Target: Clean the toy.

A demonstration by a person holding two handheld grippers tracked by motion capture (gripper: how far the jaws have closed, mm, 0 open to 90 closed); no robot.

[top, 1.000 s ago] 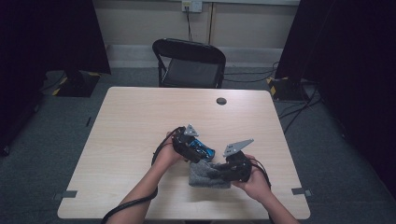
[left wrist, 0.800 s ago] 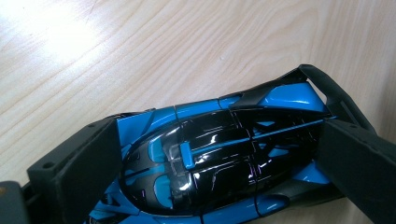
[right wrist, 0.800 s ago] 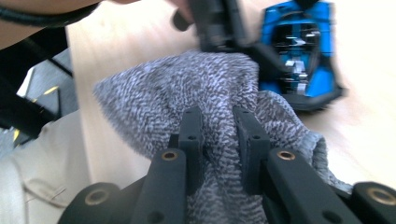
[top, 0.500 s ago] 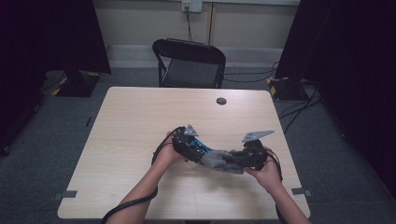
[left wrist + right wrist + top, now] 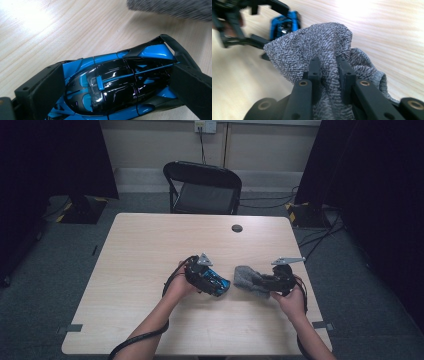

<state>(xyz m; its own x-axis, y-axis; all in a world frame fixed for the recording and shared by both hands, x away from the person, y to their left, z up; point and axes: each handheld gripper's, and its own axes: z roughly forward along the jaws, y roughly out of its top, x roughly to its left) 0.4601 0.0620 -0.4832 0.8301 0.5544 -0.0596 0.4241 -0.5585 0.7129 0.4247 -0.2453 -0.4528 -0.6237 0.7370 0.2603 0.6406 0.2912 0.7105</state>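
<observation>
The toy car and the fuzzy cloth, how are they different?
The toy car is shiny blue and black; the cloth is fuzzy speckled grey. The car is hard and keeps its shape; the cloth is soft and bunched. The left claw holds the car, the right claw pinches the cloth. Both are gripped over the table.

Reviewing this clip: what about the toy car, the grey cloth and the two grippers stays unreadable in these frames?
- Toy car: its wheels and underside, left gripper view; hidden by its own body and cut by the bottom edge.
- Left gripper: its fingertips, high view; too small, merged with the car.
- Grey cloth: its rear part, right gripper view; hidden behind the right gripper.
- Small dark round thing on the table, high view: too small to identify.
</observation>
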